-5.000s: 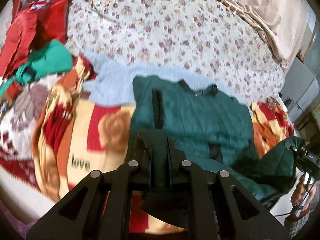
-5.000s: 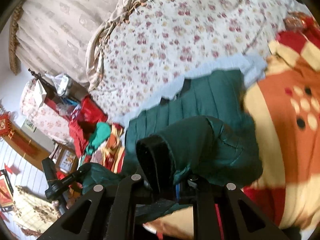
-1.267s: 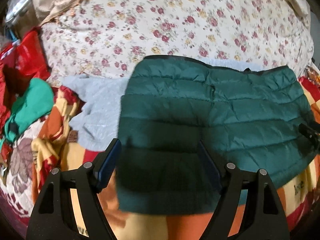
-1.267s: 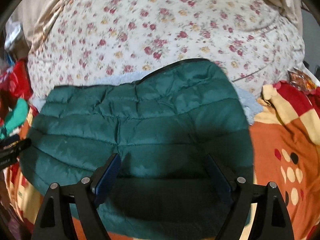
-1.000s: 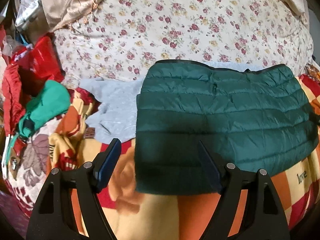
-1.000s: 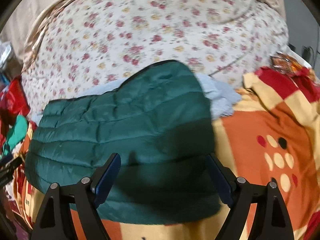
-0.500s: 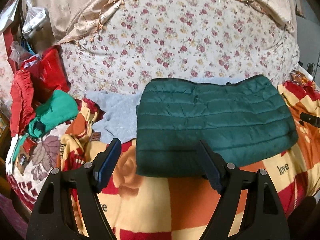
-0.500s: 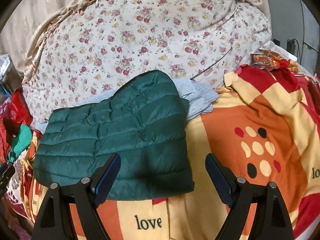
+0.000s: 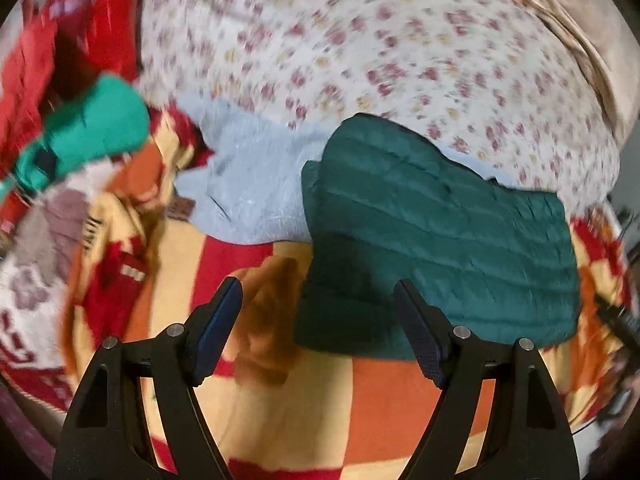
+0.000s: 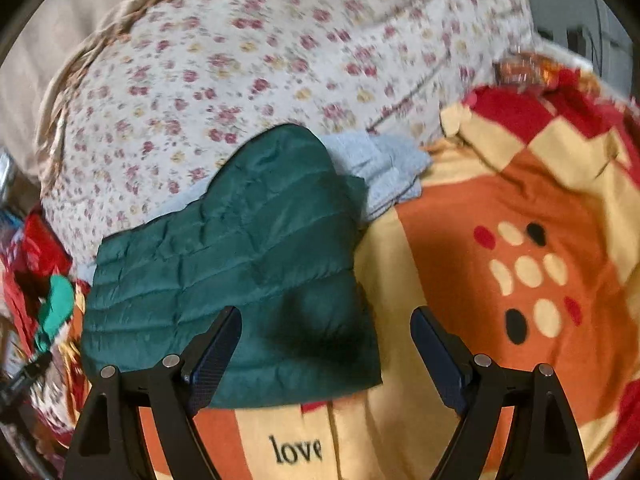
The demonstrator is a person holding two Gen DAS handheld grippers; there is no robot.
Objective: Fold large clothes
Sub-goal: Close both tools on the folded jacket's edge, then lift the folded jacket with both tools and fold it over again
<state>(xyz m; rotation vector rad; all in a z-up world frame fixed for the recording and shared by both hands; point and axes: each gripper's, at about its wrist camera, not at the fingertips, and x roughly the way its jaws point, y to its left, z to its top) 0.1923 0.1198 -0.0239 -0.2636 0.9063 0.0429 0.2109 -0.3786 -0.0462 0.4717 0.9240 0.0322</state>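
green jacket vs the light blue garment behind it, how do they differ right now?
The green jacket is dark, quilted and folded into a neat flat rectangle; the light blue garment is pale, soft-looking and lies rumpled, unfolded. The jacket lies on top, covering the blue garment's middle, so the blue one shows only at either side. Both rest on the patterned blanket, and neither tool holds them.

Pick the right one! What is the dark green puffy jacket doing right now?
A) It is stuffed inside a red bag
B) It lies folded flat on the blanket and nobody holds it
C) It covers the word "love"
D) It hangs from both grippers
B: the green jacket lies flat on the orange blanket, while the left gripper and right gripper are both open and empty.
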